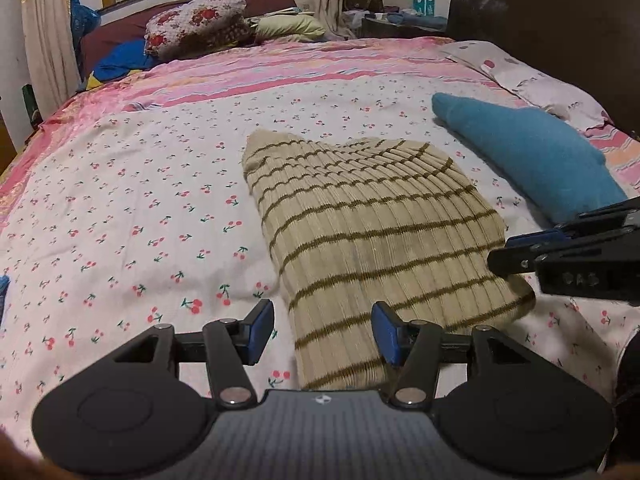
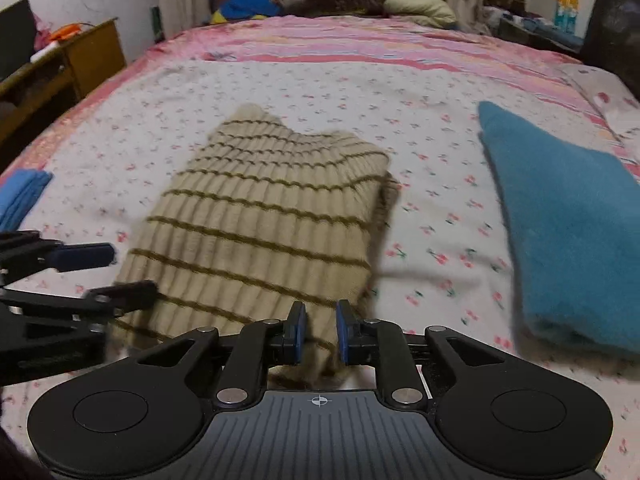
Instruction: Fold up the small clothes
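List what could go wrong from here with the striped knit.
1. The right gripper has only a narrow gap, with the striped knit's near edge between its pads; a grip is not clear, and it may catch one layer.
2. The left gripper is open over the near corner, so a one-sided pull could skew the fold.
3. The teal garment lies close alongside and could be dragged.

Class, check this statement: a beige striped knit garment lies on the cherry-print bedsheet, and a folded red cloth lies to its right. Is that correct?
Not quite: the folded cloth to the right is teal blue, not red, as the right wrist view shows. The rest holds: the beige striped knit garment lies on the cherry-print bedsheet.
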A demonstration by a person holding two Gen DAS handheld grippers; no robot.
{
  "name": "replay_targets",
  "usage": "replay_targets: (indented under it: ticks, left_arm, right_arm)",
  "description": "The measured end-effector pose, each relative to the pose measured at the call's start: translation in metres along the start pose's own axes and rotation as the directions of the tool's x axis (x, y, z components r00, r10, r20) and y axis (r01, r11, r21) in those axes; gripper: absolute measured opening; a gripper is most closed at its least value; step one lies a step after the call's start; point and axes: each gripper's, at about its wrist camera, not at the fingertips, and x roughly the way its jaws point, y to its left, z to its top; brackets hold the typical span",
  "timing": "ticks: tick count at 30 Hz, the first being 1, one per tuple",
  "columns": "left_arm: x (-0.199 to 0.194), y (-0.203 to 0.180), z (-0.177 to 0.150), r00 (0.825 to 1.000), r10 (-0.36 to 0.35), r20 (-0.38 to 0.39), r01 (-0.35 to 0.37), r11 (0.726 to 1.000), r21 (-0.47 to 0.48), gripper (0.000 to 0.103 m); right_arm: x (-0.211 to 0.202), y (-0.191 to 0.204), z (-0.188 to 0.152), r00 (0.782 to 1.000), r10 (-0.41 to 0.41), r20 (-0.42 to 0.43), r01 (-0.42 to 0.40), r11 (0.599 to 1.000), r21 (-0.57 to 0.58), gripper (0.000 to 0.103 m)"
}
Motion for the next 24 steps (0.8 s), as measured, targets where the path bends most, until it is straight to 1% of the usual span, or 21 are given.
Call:
replay_targets:
  ticks: [1,2,6,12,14,17,20,24]
  left_arm:
    - [-0.002,0.0,-0.001,1.0,0.003,0.004,-0.003,1.0,-0.002,0.064]
    - [-0.004,0.0,-0.002,1.0,0.006,0.007,-0.006,1.0,-0.005,0.065]
    - [-0.013,-0.001,-0.006,1.0,0.015,0.02,-0.015,1.0,-0.019,0.066]
    - [-0.023,-0.004,-0.016,0.999,0.038,0.028,-0.038,0.999,-0.016,0.073]
    - [-0.025,-0.005,-0.019,0.999,0.045,0.026,-0.045,0.999,-0.016,0.076]
    - [-0.027,-0.009,-0.023,0.998,0.058,0.032,-0.058,0.998,-0.008,0.08]
    - [-0.031,-0.013,-0.026,0.997,0.069,0.046,-0.069,0.998,-0.007,0.087]
    - [-0.033,-0.018,-0.029,0.994,0.094,0.051,-0.094,0.996,-0.001,0.093]
  right_arm:
    - [-0.006,0.0,-0.001,1.0,0.02,0.011,-0.02,1.0,0.016,0.02]
    - [-0.012,0.0,-0.002,0.999,0.032,0.021,-0.032,0.999,0.023,0.02]
    - [-0.027,0.008,-0.009,0.999,0.029,0.046,-0.029,1.0,0.005,0.022]
    - [-0.035,0.012,-0.02,0.998,0.037,0.047,-0.038,0.999,0.032,0.023]
    - [-0.037,0.014,-0.024,0.998,0.042,0.05,-0.043,0.998,0.034,0.024]
    - [-0.041,0.017,-0.028,0.997,0.043,0.057,-0.045,0.998,0.039,0.028]
    - [-0.044,0.019,-0.031,0.997,0.04,0.063,-0.043,0.998,0.04,0.028]
    - [-0.048,0.021,-0.037,0.997,0.035,0.069,-0.038,0.999,0.038,0.028]
